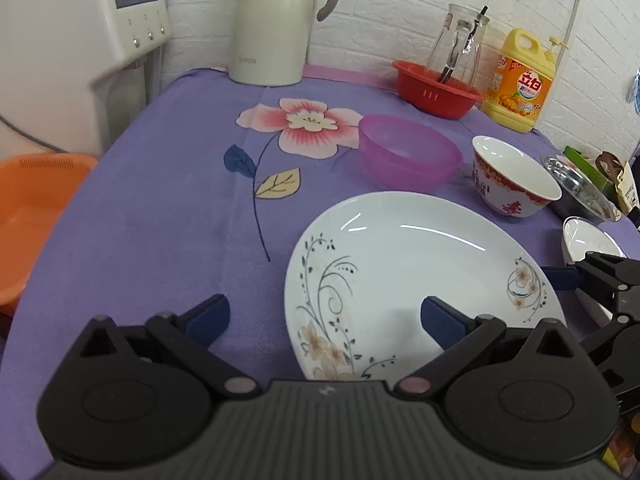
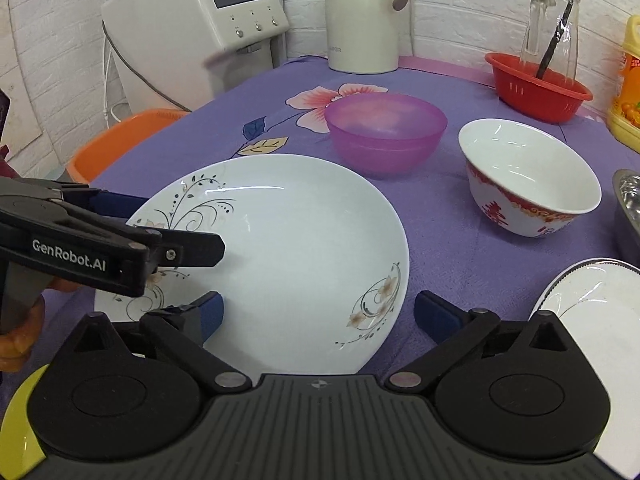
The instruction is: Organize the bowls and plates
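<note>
A large white plate with flower prints [image 1: 420, 280] [image 2: 288, 260] lies flat on the purple cloth. My left gripper [image 1: 324, 320] [image 2: 180, 224] is open and straddles the plate's left rim, one finger over the plate and one over the cloth. My right gripper [image 2: 322, 314] is open too, with its left finger over the plate's near edge and its right finger just past the rim. Behind the plate stand a purple plastic bowl [image 1: 410, 156] [image 2: 384, 128] and a white bowl with red patterns [image 1: 514, 182] [image 2: 528, 180]. A smaller white dish [image 2: 592, 308] lies at the right.
A steel bowl [image 1: 580, 188] sits at the right edge. At the back are a red basket [image 2: 536, 88] holding a glass carafe, a yellow detergent bottle [image 1: 520, 80] and a cream thermos jug [image 1: 272, 24]. An orange basin [image 1: 28, 216] sits off the table's left side.
</note>
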Demonstrator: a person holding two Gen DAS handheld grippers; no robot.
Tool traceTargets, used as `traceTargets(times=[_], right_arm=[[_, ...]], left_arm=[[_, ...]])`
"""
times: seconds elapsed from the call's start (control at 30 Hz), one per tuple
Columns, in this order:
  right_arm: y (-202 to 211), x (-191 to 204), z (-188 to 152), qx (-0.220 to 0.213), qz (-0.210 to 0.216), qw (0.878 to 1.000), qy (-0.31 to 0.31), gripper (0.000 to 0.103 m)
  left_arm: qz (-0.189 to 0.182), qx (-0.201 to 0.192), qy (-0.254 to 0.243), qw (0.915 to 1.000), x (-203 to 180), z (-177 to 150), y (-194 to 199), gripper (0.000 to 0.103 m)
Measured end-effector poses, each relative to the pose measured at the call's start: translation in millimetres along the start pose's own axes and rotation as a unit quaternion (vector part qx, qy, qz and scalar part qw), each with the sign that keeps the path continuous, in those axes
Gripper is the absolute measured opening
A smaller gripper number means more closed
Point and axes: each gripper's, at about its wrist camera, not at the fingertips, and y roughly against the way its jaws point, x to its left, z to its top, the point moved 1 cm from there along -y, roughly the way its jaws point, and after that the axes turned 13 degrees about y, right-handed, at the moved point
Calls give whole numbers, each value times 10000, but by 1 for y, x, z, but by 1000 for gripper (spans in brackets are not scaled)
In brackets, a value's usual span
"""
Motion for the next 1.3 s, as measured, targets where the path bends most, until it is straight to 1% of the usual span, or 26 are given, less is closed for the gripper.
traceTargets(times=[0.1, 0.23, 0.3, 0.4, 0.53, 0.63, 0.7, 0.73, 0.77, 0.8, 0.83, 0.87, 0.93, 1.0, 1.07, 1.17, 1.3], right_arm=[[-1, -2, -1, -72, -12, 10000, 0, 103], [-1, -5, -6, -255, -16, 9997, 65, 103], [0, -7, -10, -360, 1, 9993, 92, 103], [3, -6, -7, -190, -36, 9998, -7, 103], [6, -4, -7, -219, 179, 9996, -89, 103], [3, -1, -8, -208, 72, 9997, 39, 103], [3, -1, -9, -221, 59, 9997, 74, 103], [3, 0, -9, -230, 54, 9997, 88, 103], [3, 0, -9, -232, 61, 9997, 90, 103], [3, 1, -8, -226, 87, 9997, 97, 103], [3, 3, -6, -212, 142, 9996, 104, 103], [3, 5, -3, -177, 182, 9996, 84, 103], [1, 8, 4, -7, 53, 10000, -23, 103], [0, 6, 8, 79, 103, 9996, -249, 103], [9, 3, 12, 57, 203, 9983, -538, 103], [36, 12, 15, -173, 83, 9987, -474, 103], [67, 26, 10, -366, 23, 9984, -439, 103]], left_arm=[[58, -30, -64, 10000, -1, -1, -1, 101], [272, -107, -313, 9991, -6, -5, -5, 101], [291, -147, -307, 9990, -7, -5, -5, 101], [276, -153, -276, 9991, -6, -5, -4, 101], [91, -152, -243, 9995, -5, -5, -3, 101], [-10, -152, -317, 9994, -7, -6, -3, 100], [-110, -150, -362, 9992, -7, -6, -3, 97], [-220, -116, -394, 9989, -8, -6, -2, 90], [-346, -66, -443, 9984, -9, -5, -1, 81], [-463, 0, -456, 9979, -11, -3, -1, 74], [-525, 66, -407, 9978, -13, -2, -1, 76], [-452, 113, -322, 9984, -16, 0, -2, 75], [-242, 164, -253, 9993, -21, 4, -3, 75], [-130, 82, -289, 9995, -28, 10, 4, 75], [-148, -89, -290, 9994, -34, 16, 22, 75], [-273, -335, -380, 9983, -44, 19, 53, 76], [-242, -509, -464, 9973, -54, 8, 86, 76]])
